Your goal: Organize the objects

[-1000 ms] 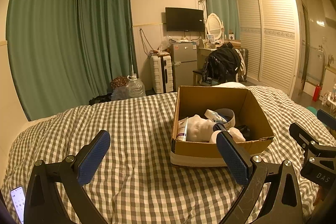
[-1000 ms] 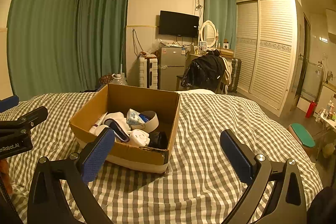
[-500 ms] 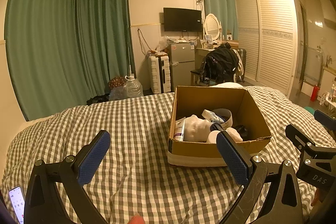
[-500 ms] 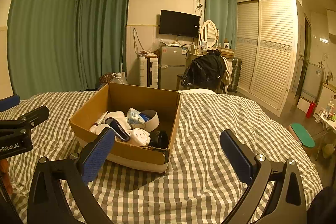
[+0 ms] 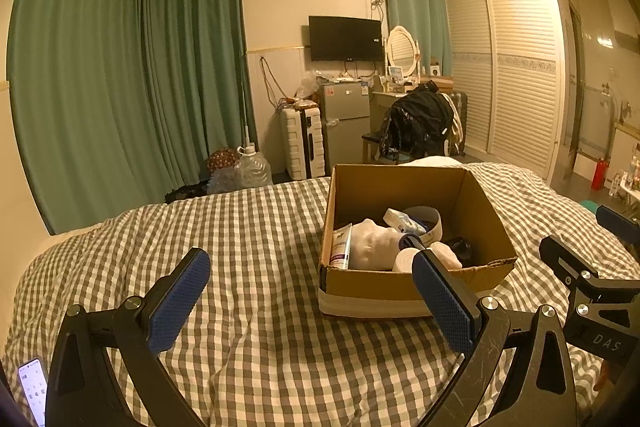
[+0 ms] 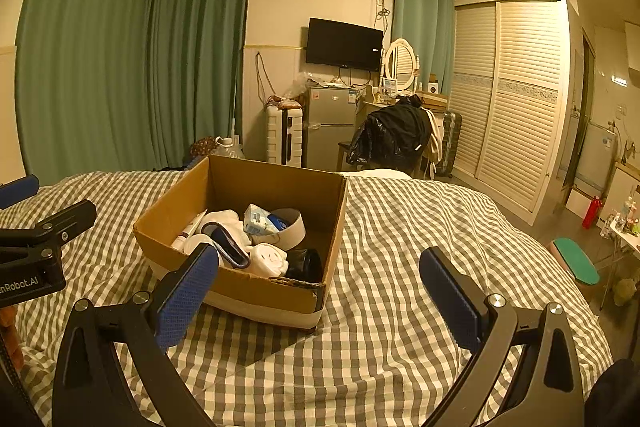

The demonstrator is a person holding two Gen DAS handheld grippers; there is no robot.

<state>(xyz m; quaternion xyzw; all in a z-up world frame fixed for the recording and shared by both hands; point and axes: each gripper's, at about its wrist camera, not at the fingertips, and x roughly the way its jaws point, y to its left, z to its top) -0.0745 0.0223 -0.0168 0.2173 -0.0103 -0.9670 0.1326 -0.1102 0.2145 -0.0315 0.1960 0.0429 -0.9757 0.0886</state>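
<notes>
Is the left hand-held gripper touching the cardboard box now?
Apart. In the right wrist view, the left hand-held gripper hangs left of the cardboard box, with checked bedcover visible between them.

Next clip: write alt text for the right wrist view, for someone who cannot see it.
An open cardboard box sits on a grey-and-white checked bedspread, holding white cloth items, a tube, a packet and something dark. The right gripper is open and empty in the foreground, with the left gripper at the left edge. Behind are green curtains and a wall-mounted TV.
</notes>
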